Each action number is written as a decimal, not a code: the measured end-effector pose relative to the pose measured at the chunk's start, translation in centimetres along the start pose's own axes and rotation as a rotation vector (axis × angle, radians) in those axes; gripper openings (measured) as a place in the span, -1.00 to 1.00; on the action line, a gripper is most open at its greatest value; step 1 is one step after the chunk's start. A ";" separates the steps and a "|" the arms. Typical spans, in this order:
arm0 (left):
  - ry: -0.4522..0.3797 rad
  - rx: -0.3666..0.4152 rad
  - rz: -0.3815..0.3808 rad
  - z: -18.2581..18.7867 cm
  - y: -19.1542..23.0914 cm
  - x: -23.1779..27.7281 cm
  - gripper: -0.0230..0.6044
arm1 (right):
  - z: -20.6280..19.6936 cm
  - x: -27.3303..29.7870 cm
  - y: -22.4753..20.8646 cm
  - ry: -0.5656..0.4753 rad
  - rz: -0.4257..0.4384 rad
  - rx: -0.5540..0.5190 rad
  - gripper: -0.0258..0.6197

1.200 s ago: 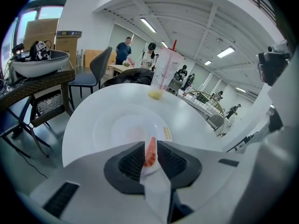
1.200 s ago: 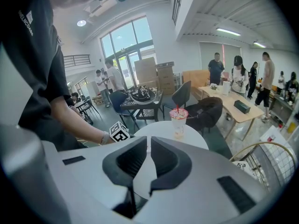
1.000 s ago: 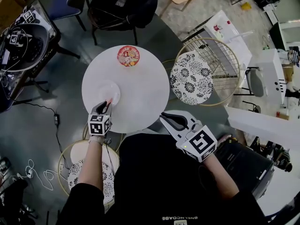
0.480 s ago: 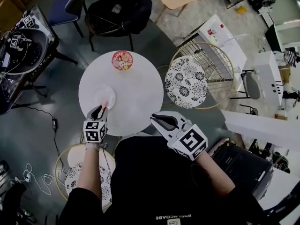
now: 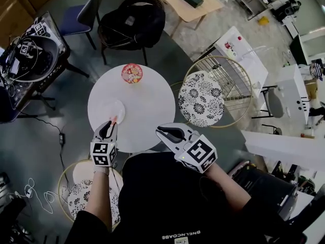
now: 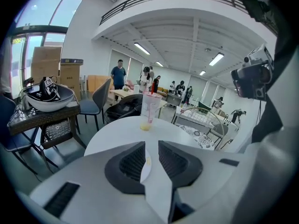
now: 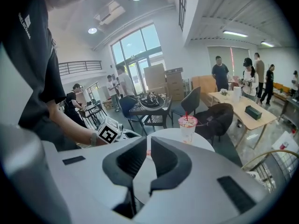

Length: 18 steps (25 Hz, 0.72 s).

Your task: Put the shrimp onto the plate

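A: What is at the left?
B: The left gripper [image 5: 110, 124] hovers at the near rim of the plate [image 5: 112, 107]. Its jaws stand a little apart and pinch nothing.
A: And the shrimp?
B: The shrimp [image 5: 112, 119] is a very small pink-orange bit, too small to tell its shape. It is just beyond the left jaw tips, at the near rim of the plate. I cannot tell whether it lies on the rim or just beside it. In the left gripper view it shows through the gap, close to one jaw.
A: The surface?
B: The plate is pale and round, on the left part of a round white table [image 5: 147, 111]. A cup [image 5: 131, 73] with a red top stands at the far edge, well apart from the plate.
A: The right side?
B: The right gripper [image 5: 158, 131] is at the table's near edge. Its jaws are almost pressed together, with only a thin slit and nothing inside. Further right is a stool [image 5: 200, 98] with a black-and-white flower pattern.
A: The room?
B: The floor [image 5: 71, 95] is dark grey and a black chair [image 5: 132, 17] is behind the table. The gripper views show big windows [image 7: 135, 45], boxes [image 6: 70, 76] and people [image 6: 118, 73] far off.
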<state>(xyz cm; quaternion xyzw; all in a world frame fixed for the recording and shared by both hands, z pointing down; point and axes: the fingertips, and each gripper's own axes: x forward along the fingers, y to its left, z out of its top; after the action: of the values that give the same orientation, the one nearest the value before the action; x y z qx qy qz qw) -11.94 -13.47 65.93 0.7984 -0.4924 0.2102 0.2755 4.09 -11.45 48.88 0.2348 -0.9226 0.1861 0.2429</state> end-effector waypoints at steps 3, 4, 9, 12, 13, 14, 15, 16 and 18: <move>-0.048 0.002 0.008 1.8 -1.4 -1.2 -0.66 | 0.4 -0.1 -0.2 -0.020 0.012 -0.003 -0.81; -0.063 0.000 0.012 2.3 -1.8 -1.6 -0.66 | 0.5 -0.2 -0.2 -0.026 0.017 -0.006 -0.81; -0.119 -0.014 0.029 4.3 -3.8 -3.8 -0.66 | 0.7 -0.2 0.1 -0.043 0.048 -0.006 -0.81; -0.146 -0.018 0.027 5.0 -5.2 -5.2 -0.66 | 0.7 0.0 0.4 -0.054 0.067 -0.002 -0.81; -0.155 -0.027 0.028 5.3 -5.5 -5.7 -0.66 | 0.7 0.1 0.5 -0.060 0.075 -0.002 -0.81; -0.165 -0.036 0.030 5.6 -5.8 -6.1 -0.66 | 0.9 0.2 0.6 -0.068 0.084 -0.003 -0.81; -0.175 -0.045 0.033 6.0 -6.2 -6.6 -0.66 | 1.1 0.3 0.6 -0.076 0.092 -0.003 -0.81; -0.184 -0.052 0.035 6.3 -6.5 -7.1 -0.66 | 1.3 0.3 0.7 -0.085 0.099 -0.001 -0.81; -0.201 -0.059 0.037 7.0 -7.4 -8.1 -0.67 | 1.6 0.5 0.9 -0.101 0.114 0.004 -0.81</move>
<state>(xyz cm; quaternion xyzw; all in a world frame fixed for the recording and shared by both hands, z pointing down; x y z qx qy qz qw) -8.30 -9.87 53.92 0.7978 -0.5380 0.1194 0.2446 2.70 -11.61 47.66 0.1915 -0.9451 0.1896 0.1847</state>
